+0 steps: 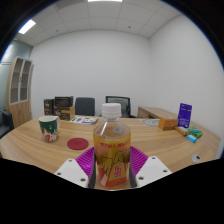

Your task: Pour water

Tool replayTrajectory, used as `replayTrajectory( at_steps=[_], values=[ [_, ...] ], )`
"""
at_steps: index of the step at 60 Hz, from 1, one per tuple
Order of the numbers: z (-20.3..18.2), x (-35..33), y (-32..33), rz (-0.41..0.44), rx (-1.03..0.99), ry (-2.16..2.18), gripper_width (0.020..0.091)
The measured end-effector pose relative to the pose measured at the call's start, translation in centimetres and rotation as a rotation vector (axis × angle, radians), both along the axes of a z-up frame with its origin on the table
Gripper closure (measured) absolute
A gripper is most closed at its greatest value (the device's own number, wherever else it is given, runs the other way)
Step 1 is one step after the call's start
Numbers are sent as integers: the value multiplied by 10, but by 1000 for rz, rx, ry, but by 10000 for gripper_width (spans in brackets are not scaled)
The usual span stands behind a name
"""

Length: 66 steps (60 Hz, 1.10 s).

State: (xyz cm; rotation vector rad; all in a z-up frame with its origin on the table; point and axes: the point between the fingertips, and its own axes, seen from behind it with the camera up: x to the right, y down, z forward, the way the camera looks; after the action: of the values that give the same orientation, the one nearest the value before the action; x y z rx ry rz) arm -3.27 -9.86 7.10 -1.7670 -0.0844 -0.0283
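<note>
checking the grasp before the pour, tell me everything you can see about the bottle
The bottle is clear plastic, upright, with a white cap and a yellow-orange label bearing red print. It stands between the gripper's purple pads, which press its lower body from both sides. Its base is hidden. Behind it lies the wooden table.

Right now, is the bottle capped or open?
Capped. The bottle stands upright between the gripper's fingers with its white cap still seated on the neck. The cup waits on the table.
</note>
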Motion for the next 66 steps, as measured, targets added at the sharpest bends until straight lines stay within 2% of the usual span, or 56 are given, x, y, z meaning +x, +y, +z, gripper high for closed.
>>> replayTrajectory(
  at_steps=[7,18,26,30,36,45,60,66],
  values=[
    [9,-8,12,-15,3,-154,627],
    [78,-41,56,-26,78,-561,627],
    [121,-79,92,-49,176,-1155,628],
    [126,-108,108,0,211,-1380,629],
    [122,-141,122,30,216,-1630,629],
    [122,-166,132,39,271,-2022,631],
    [112,-166,132,73,249,-2096,631],
    [125,-164,133,57,262,-2008,631]
  ],
)
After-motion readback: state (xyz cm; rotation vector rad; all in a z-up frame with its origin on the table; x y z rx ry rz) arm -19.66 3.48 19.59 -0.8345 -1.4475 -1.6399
